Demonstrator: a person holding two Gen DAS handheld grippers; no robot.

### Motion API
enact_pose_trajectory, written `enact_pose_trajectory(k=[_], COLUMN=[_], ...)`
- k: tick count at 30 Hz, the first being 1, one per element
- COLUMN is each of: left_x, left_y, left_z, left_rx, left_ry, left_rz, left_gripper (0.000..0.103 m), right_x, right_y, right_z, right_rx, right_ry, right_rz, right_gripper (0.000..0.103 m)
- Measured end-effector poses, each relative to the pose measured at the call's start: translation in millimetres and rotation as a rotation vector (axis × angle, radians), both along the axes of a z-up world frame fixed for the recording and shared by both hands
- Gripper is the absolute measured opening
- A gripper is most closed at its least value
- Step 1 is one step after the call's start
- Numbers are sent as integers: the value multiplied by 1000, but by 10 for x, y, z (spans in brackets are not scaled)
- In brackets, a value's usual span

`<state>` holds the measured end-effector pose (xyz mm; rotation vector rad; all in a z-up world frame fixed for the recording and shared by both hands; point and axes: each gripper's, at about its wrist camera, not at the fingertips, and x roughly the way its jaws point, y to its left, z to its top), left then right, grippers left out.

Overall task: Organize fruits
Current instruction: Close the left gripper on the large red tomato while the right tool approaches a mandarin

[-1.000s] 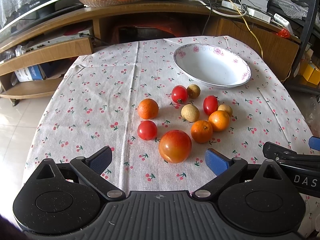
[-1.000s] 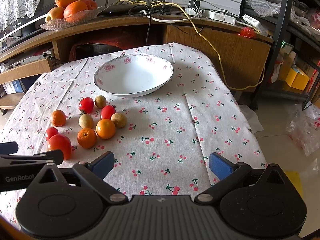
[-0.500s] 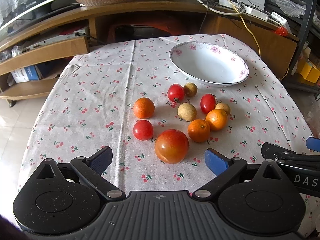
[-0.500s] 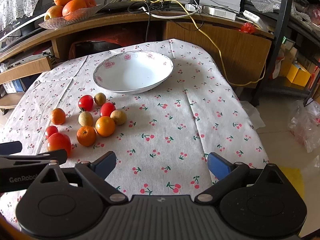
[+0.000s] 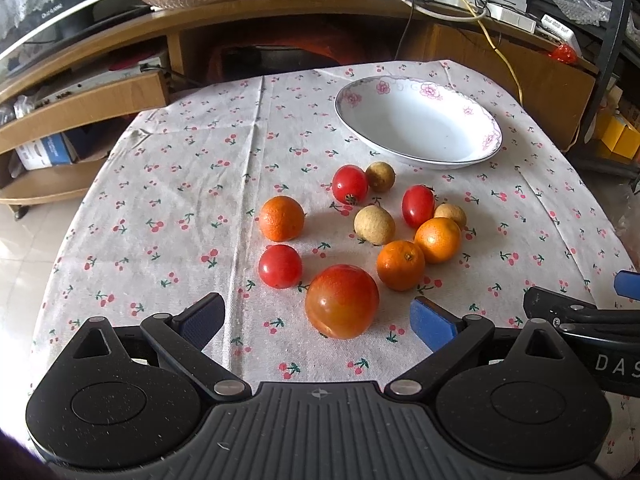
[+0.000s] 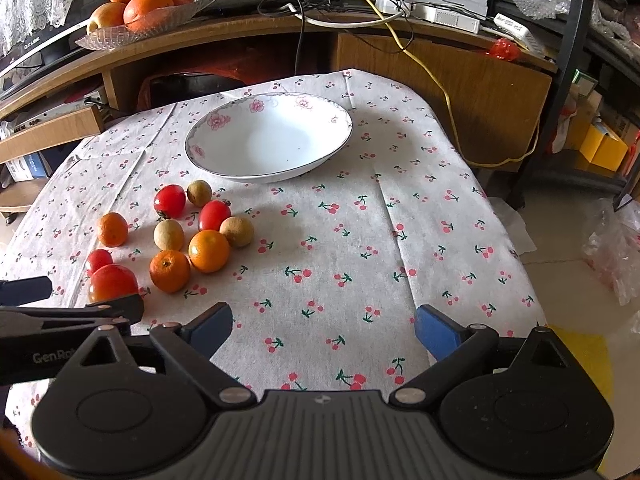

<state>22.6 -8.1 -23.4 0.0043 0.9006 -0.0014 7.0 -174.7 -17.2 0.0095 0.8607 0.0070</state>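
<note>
Your bowl (image 5: 418,128) sits empty; all ten fruits (image 5: 342,300) wait on the tablecloth (image 5: 180,184). Both your left claw (image 5: 316,316) and right claw (image 6: 324,326) gape, released.

The left gripper (image 5: 316,318) has eased nearer the big tomato (image 5: 341,301) — jaws wide.

You have the bowl (image 5: 418,128) near the table's (image 5: 168,184) far edge; the fruits (image 5: 360,240) cluster before it, mid-table.
</note>
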Motion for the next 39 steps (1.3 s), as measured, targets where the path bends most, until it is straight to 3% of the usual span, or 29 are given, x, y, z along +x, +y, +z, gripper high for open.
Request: enact_pose_trajectory(k=[9,17,22,29,31,37,39], left_x=[129,215,207,184,158,131,126], left_y=[-57,-67,-129,-95,-102,-124,-133], left_z=[-84,-203,-201,-198,-192,-185,-177], left_rx=[-9,-31,18,-3,-7,-7,5], left_ry=[21,62,30,8,2,-5,-13], left_rz=[-30,-48,-79,-122,-142,-156,-161], left_gripper=[100,92,87,75,69,65,61], right_x=[159,298,335,396,412,448,450], right_y=[-38,16,86,137,145,174,189], right_z=[29,-13,-51,-86,-100,-166,-172], right_rx=[-18,16,49,75,83,117,131], right_ry=[-12,10,28,40,45,78,80], right_rz=[-1,46,98,140,154,195,209], right_gripper=[97,91,79,72,68,53,52])
